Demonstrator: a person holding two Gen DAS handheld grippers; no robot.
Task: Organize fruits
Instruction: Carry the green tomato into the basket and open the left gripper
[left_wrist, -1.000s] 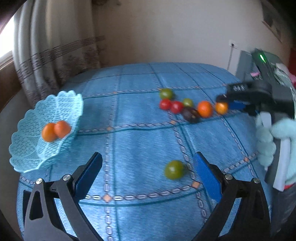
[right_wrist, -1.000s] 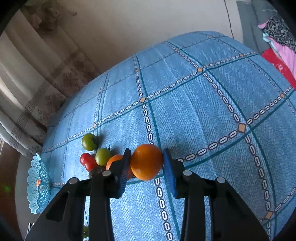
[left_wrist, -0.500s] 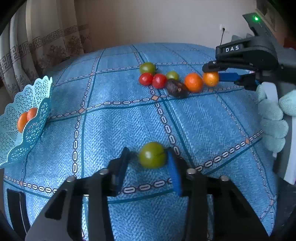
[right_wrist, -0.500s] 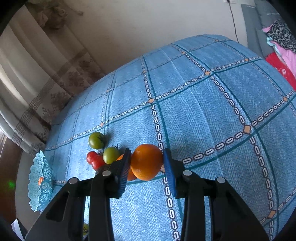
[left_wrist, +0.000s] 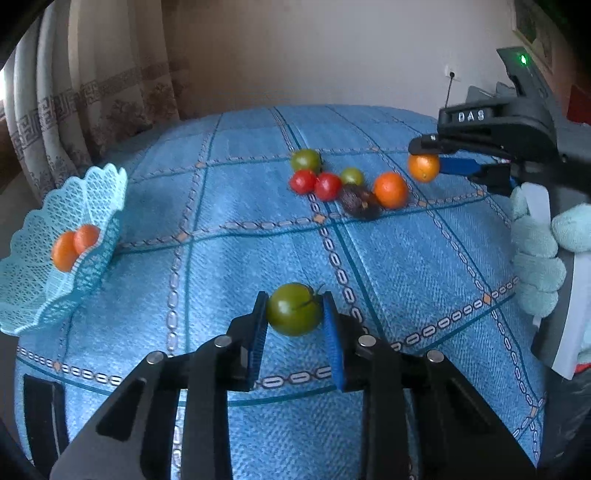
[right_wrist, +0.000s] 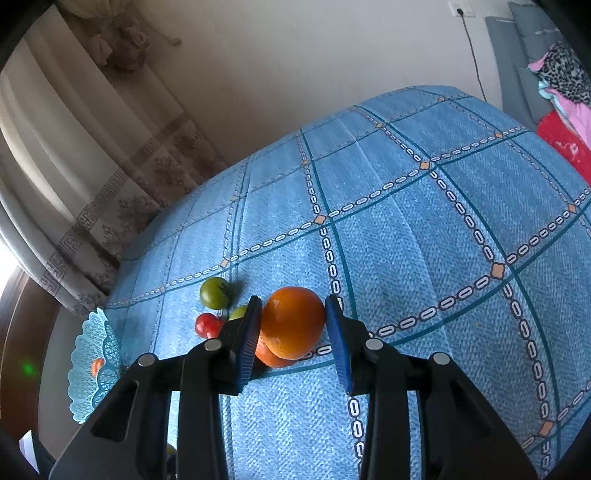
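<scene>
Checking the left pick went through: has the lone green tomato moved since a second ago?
Yes. The green tomato, then loose on the blue cloth, now sits clamped in the left gripper.

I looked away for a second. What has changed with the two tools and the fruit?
The left tool closed on the lone green tomato, open around it a second ago. The right tool still grips its orange. The basket and fruit cluster stayed put.
</scene>
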